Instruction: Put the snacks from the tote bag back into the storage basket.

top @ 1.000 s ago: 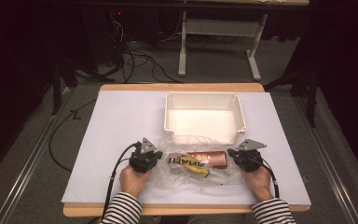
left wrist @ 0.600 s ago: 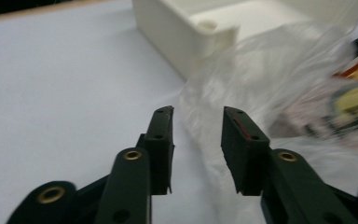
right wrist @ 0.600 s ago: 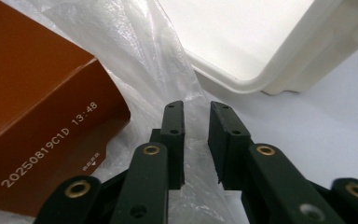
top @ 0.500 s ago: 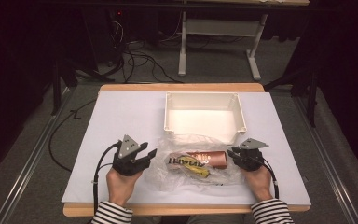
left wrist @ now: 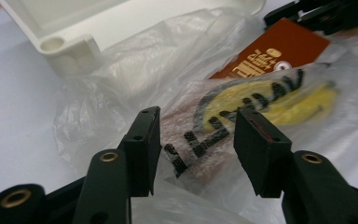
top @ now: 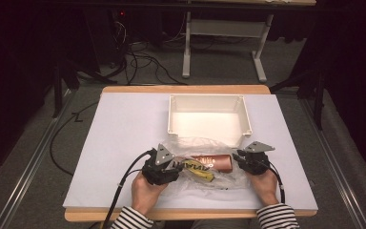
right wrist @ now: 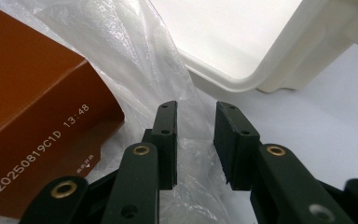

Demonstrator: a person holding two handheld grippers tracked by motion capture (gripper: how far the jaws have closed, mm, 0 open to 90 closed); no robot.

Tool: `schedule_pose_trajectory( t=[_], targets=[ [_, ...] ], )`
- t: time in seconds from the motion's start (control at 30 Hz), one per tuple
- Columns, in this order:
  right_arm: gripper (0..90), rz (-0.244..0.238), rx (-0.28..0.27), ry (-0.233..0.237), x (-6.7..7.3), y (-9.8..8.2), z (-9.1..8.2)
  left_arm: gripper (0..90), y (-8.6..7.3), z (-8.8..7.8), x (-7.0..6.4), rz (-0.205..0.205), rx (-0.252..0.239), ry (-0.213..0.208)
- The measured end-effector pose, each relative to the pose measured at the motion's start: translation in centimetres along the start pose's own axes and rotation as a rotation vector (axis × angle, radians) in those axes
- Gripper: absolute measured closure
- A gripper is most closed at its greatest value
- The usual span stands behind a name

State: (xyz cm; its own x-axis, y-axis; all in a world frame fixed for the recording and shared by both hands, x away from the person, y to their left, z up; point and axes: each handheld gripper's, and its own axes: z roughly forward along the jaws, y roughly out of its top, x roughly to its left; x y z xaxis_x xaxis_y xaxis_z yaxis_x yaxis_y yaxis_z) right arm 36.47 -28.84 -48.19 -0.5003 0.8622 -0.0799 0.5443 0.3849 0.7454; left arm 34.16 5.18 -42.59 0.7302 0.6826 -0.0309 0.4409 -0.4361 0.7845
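Observation:
A crumpled clear plastic bag (top: 205, 179) lies in front of the white tray (top: 171, 114). Inside it are a brown box (top: 214, 162) and a yellow pack with black letters (top: 198, 170). My left gripper (top: 176, 167) is at the bag's left end. Its jaws have just been opening and now stand open (left wrist: 196, 140), with the printed film (left wrist: 270, 100) beyond them and no pad pressing on it. My right gripper (top: 238, 157) is at the bag's right end. Its jaws have also just been opening (right wrist: 196, 126); a loose fold of film (right wrist: 135, 56) rises between them, beside the brown box (right wrist: 32, 107).
The tray (right wrist: 261, 70) holds nothing and stands just behind the bag, with its corner (left wrist: 70, 44) close to my left gripper. A white mat (top: 124, 133) covers the wooden table. Cables trail from both grippers towards the person. The floor beyond is dark, with table legs and wires.
The left gripper swung out to the left, away from the bag, then came back to the bag's left end. The right hand stayed where it was.

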Motion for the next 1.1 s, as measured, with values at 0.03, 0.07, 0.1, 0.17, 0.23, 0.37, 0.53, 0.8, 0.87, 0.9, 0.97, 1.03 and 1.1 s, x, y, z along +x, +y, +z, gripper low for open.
schedule_pose_trajectory(
  t=[0.03, 0.07, 0.1, 0.17, 0.23, 0.37, 0.53, 0.8, 0.87, 0.9, 0.97, 1.03, 1.1],
  targets=[
    [70.3, -0.004, -0.001, -0.002, 0.0, 0.0, 0.0, 51.3, 0.0, 0.3, 0.1, -0.016, -0.006, -0.001],
    [70.3, -0.004, -0.001, -0.002, 0.0, 0.0, 0.0, 51.2, 0.0, 0.4, 0.2, -0.021, -0.008, -0.001],
    [70.3, -0.005, -0.001, -0.002, 0.0, 0.0, 0.0, 51.2, 0.1, 0.6, 0.3, -0.024, -0.005, 0.000],
    [70.3, -0.002, 0.000, -0.001, 0.0, 0.0, 0.0, 51.5, 0.0, 1.2, 0.3, -0.013, 0.019, 0.016],
    [70.3, -0.002, -0.001, -0.001, 0.0, 0.0, 0.0, 54.4, -0.1, 1.6, 0.2, -0.009, 0.033, 0.020],
    [69.8, 0.000, -0.002, -0.001, 0.0, 0.0, 0.0, 70.3, -0.2, 1.5, 0.7, -0.023, 0.027, 0.037],
    [68.6, 0.012, 0.000, -0.002, -0.1, 0.0, 0.0, 90.0, -0.1, 1.1, 1.1, -0.008, 0.063, 0.026],
    [67.5, 0.018, 0.002, -0.004, -0.1, 0.0, 0.0, 90.0, -1.1, -0.4, 1.1, 0.000, 0.031, 0.005],
    [67.5, 0.016, 0.001, -0.006, -0.1, 0.0, 0.0, 90.0, -1.9, -1.3, 1.0, -0.008, 0.028, 0.003],
    [67.5, 0.015, 0.001, -0.007, -0.1, 0.0, 0.0, 90.0, -2.3, -1.6, 1.0, -0.012, 0.030, 0.001],
    [67.5, 0.014, 0.001, -0.008, -0.1, 0.0, 0.0, 90.0, -3.2, -1.9, 1.0, -0.012, 0.046, 0.008],
    [67.4, 0.014, 0.001, -0.009, -0.1, 0.0, 0.0, 90.0, -4.2, -2.1, 1.0, -0.014, 0.065, 0.007],
    [67.3, 0.016, 0.001, -0.010, 0.0, 0.0, 0.0, 90.0, -4.8, -2.4, 1.0, -0.021, 0.052, 0.009]
  ],
)
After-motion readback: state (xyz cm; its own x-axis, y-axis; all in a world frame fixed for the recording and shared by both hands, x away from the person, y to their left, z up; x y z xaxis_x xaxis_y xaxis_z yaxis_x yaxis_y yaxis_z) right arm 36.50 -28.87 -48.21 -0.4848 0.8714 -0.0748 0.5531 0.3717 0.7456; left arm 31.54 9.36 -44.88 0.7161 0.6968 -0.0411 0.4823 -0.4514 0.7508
